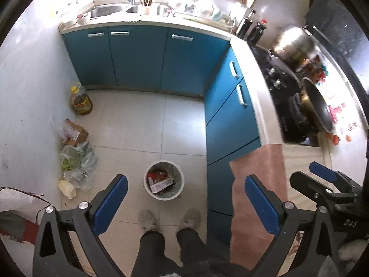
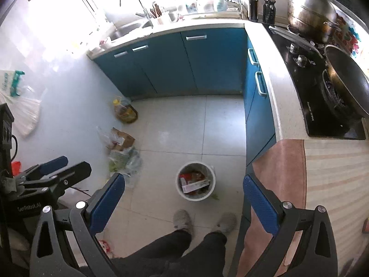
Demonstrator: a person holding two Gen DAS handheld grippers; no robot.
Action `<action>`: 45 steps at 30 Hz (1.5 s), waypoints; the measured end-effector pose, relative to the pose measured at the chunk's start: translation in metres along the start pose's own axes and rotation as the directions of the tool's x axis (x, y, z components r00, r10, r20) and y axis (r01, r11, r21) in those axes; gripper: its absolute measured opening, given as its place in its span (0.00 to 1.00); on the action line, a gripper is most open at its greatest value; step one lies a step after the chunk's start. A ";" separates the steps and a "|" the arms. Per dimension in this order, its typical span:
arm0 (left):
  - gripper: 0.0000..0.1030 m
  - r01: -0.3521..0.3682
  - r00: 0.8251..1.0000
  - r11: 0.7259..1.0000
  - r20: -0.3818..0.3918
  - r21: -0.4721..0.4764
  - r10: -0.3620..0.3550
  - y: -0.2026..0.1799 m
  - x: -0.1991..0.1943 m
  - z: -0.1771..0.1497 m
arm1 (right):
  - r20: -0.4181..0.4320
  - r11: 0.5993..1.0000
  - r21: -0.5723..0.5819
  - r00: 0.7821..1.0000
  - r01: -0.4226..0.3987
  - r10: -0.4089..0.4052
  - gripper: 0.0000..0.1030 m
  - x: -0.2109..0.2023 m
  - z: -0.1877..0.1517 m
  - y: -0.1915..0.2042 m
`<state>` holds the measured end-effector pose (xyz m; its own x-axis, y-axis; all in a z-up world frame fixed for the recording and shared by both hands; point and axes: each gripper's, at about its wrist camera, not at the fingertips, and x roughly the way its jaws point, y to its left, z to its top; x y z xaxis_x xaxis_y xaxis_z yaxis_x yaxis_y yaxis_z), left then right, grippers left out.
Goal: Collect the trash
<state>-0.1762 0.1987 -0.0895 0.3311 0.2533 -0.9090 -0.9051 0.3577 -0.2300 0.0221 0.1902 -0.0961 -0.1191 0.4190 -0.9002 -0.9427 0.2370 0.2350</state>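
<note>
A white trash bin (image 1: 164, 180) stands on the tiled floor, holding red and white packaging; it also shows in the right wrist view (image 2: 196, 181). My left gripper (image 1: 185, 190) is open and empty, held high above the bin and the person's feet. My right gripper (image 2: 184, 190) is open and empty too, at about the same height. Each gripper shows at the edge of the other's view: the right one (image 1: 322, 177) and the left one (image 2: 55, 165). A small green scrap (image 2: 215, 197) lies by the bin.
Plastic bags of greens (image 1: 77, 161), a cardboard box (image 1: 75, 133) and an oil jug (image 1: 80, 100) line the left wall. Blue cabinets (image 1: 147, 55) form an L. A stove with a wok (image 2: 348, 83) and a pot (image 2: 311, 9) sits right. A pink cloth (image 2: 283, 161) hangs over the counter edge.
</note>
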 end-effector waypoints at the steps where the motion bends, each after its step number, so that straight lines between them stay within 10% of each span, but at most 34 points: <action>1: 1.00 0.001 1.000 1.000 0.002 0.002 -0.001 -0.002 -0.003 0.000 | 0.003 1.000 -0.001 1.000 -0.001 0.001 1.00 -0.003 -0.001 0.001; 45: 1.00 -0.031 0.998 1.000 0.047 0.006 0.031 -0.023 -0.039 -0.007 | -0.024 1.000 0.008 0.999 -0.028 0.029 1.00 -0.046 -0.009 -0.002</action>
<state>-0.1700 0.1737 -0.0511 0.3156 0.3063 -0.8981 -0.9132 0.3551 -0.1998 0.0271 0.1630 -0.0587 -0.1534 0.4043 -0.9017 -0.9365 0.2317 0.2632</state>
